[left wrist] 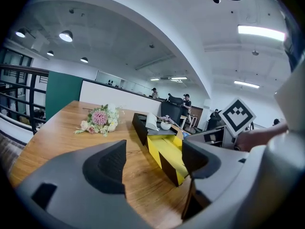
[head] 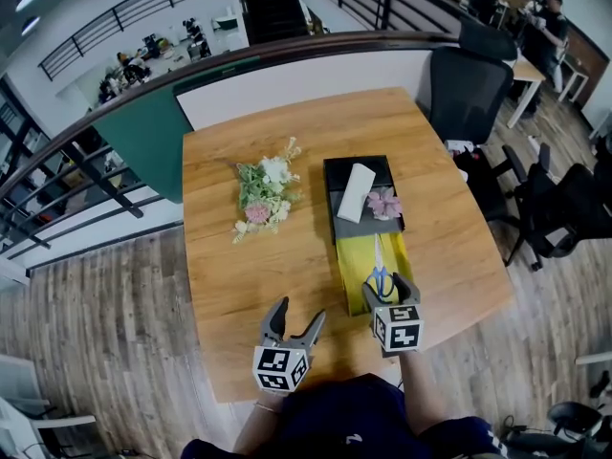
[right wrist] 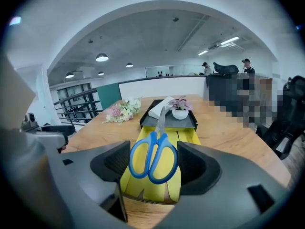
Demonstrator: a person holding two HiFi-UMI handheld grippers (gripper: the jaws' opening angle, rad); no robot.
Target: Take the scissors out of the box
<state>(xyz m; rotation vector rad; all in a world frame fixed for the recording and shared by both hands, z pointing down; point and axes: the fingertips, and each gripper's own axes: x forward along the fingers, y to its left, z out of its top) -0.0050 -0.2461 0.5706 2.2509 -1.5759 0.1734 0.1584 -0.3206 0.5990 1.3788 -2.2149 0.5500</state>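
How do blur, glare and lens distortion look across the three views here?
Head view: sharp, fisheye bows the table edges. Left gripper view: dark vignetted corners, near jaws soft. Right gripper view: scissors crisp between the jaws, mosaic patch at right; no glare.

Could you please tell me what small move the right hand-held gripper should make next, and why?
Probably carry the scissors sideways, clear of the yellow box, toward the bare table beside it. The right hand-held gripper is shut on the blue handles, but the blades hang over the box's open inside, so the scissors look lifted yet not out of it.
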